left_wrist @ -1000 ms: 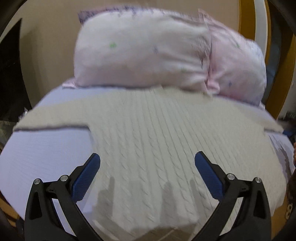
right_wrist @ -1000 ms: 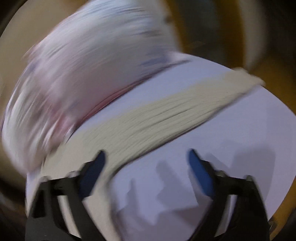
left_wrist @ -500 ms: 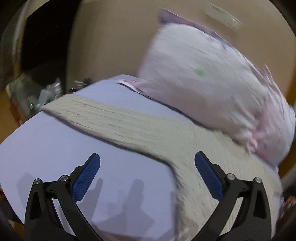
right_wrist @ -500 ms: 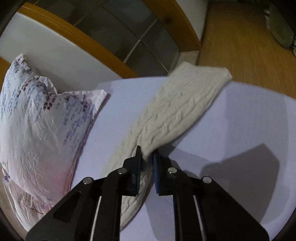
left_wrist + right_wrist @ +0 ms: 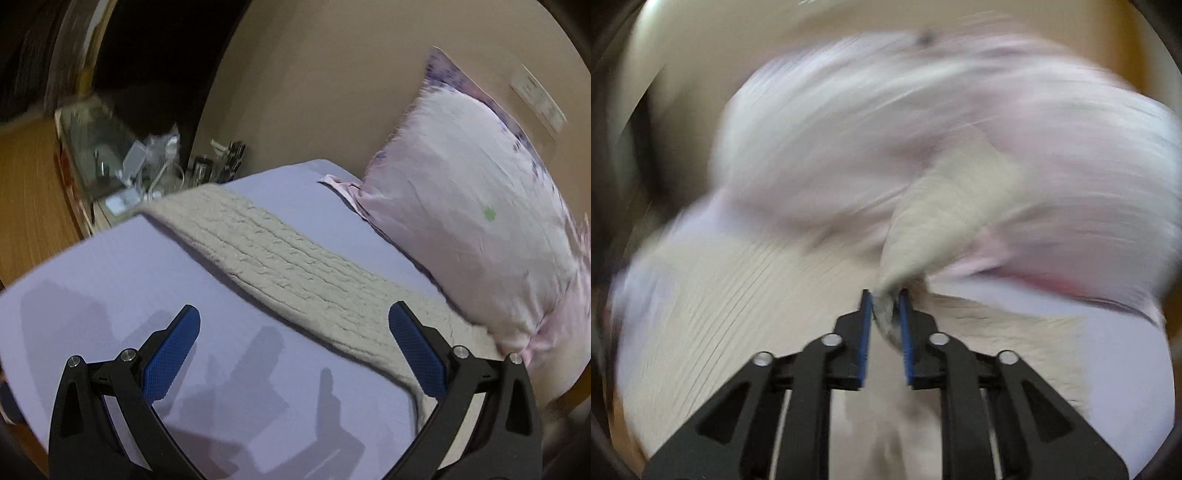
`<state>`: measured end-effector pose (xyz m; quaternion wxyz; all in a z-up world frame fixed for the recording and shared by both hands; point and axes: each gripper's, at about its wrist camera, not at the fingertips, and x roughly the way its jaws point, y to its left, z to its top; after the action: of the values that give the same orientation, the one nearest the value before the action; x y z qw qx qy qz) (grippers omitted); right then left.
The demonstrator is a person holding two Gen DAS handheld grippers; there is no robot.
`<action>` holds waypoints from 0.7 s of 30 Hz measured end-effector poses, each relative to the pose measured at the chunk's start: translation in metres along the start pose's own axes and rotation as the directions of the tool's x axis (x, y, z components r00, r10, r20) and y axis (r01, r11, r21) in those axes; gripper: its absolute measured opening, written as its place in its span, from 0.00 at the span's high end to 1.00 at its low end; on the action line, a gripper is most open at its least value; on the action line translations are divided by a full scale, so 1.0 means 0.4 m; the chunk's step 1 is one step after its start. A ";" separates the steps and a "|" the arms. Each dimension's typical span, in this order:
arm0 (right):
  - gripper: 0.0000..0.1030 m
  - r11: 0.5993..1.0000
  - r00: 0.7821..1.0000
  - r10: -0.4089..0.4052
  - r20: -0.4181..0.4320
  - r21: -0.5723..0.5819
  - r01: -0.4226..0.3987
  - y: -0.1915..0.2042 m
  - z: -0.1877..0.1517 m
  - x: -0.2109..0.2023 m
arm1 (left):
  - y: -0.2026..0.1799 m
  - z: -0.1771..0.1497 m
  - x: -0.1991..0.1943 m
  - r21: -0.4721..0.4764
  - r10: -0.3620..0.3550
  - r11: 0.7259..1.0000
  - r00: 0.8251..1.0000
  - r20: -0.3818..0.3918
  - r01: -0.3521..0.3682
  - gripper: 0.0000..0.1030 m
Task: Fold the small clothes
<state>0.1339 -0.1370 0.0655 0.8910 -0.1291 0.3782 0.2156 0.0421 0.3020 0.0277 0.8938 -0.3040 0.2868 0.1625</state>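
A cream cable-knit sweater lies spread on a lavender bed sheet. In the left wrist view its left sleeve (image 5: 280,266) stretches flat from the bed's far corner toward the lower right. My left gripper (image 5: 293,325) is open and empty, hovering over the sheet (image 5: 122,280) just short of that sleeve. In the blurred right wrist view my right gripper (image 5: 884,301) is shut on the other sleeve (image 5: 934,218), which is lifted and swings over the sweater's body (image 5: 738,295).
A pink floral pillow (image 5: 476,206) leans against the beige wall at the bed's head; it also shows in the right wrist view (image 5: 849,129). A cluttered bedside table (image 5: 122,166) stands beyond the bed's far left corner. Wooden floor (image 5: 26,192) lies at left.
My right gripper, shut on the right sleeve, has swung it from the bed's edge in over the sweater's body. My left gripper has turned further left, toward the left sleeve, still open.
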 end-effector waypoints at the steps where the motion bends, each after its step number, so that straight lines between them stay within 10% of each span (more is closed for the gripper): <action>1: 0.59 0.996 0.999 0.012 -0.041 -0.086 -0.015 0.076 -0.017 0.024 | 0.015 0.006 0.014 -0.042 -0.006 0.999 1.000 -0.015 0.006 0.01; 6: 0.16 0.995 0.994 -0.038 0.098 -0.087 0.046 0.089 -0.047 -0.084 | 0.066 0.027 0.052 -0.177 -0.041 0.984 0.998 -0.045 0.032 0.02; 11: 0.10 0.992 0.990 -0.071 0.126 0.110 0.057 -0.052 -0.065 -0.166 | 0.100 0.072 0.088 -0.261 -0.043 0.965 0.999 -0.027 0.035 0.13; 16: 0.10 0.973 0.990 -0.085 0.109 0.223 0.059 -0.151 -0.093 -0.160 | 0.151 0.109 0.146 -0.341 -0.011 0.940 0.997 -0.077 -0.016 0.88; 21: 0.10 0.951 0.980 -0.135 0.143 0.295 0.088 -0.225 -0.114 -0.184 | -0.056 0.140 0.083 -0.041 0.021 0.999 1.000 0.021 -0.020 0.94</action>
<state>0.1033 -0.2548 0.0943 0.9387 -0.0015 0.3241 0.1175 0.1017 0.3247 0.0539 0.8887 -0.3173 0.2772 0.1807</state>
